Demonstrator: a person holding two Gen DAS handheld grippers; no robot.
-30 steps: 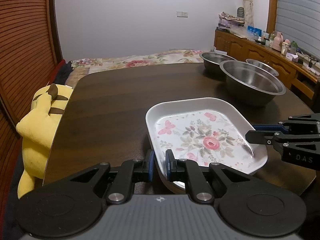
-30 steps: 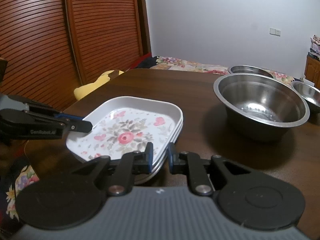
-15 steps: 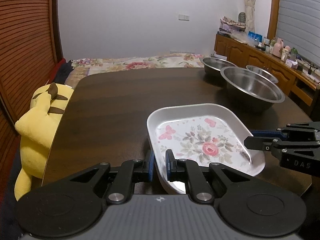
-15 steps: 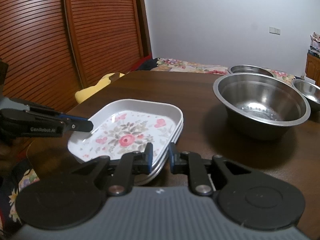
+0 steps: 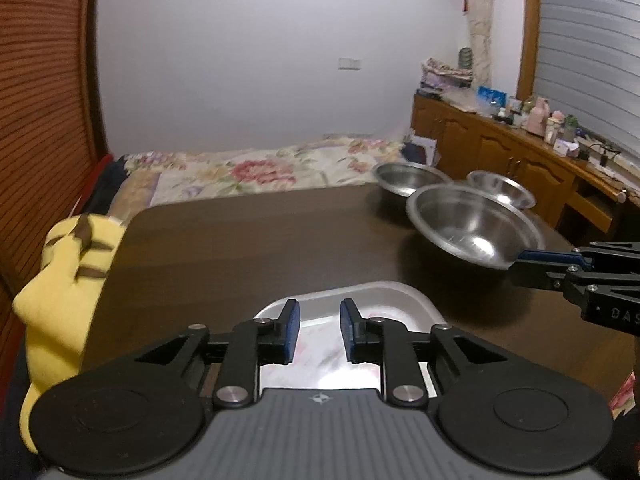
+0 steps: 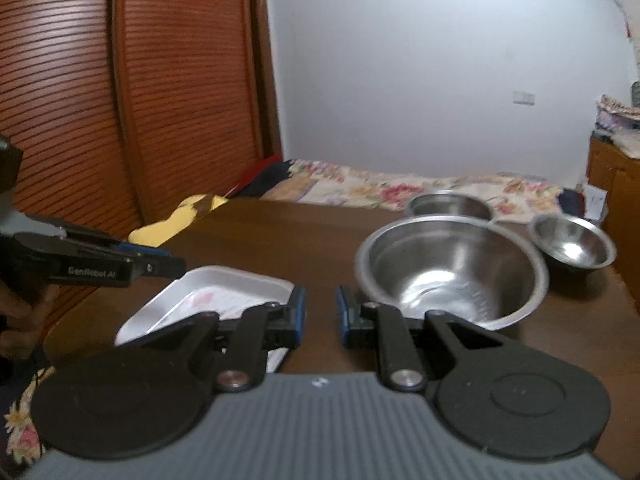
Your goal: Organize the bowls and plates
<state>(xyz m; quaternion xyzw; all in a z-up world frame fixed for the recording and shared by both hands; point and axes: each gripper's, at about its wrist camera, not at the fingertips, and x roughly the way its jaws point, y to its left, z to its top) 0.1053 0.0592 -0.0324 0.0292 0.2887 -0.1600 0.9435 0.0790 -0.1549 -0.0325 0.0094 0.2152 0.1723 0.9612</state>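
**Inspector:** Report the near field first.

**Operator:** My left gripper (image 5: 316, 330) has its fingers apart, holding nothing, and hangs over the near edge of the floral plates (image 5: 360, 312). My right gripper (image 6: 320, 316) is likewise parted and empty. The plates lie flat on the desk (image 5: 240, 248), close to its near edge — stacked, I judge, though blur hides the layers.

**Inspector:** And beyond?

**Operator:** The large steel bowl (image 6: 448, 268) sits just past my right fingers, apart from the plates. Two smaller bowls (image 6: 572, 244) stand behind it, each separate — I judge nesting them is the remaining work. A yellow plush (image 5: 64, 280) rests off the desk's left side.
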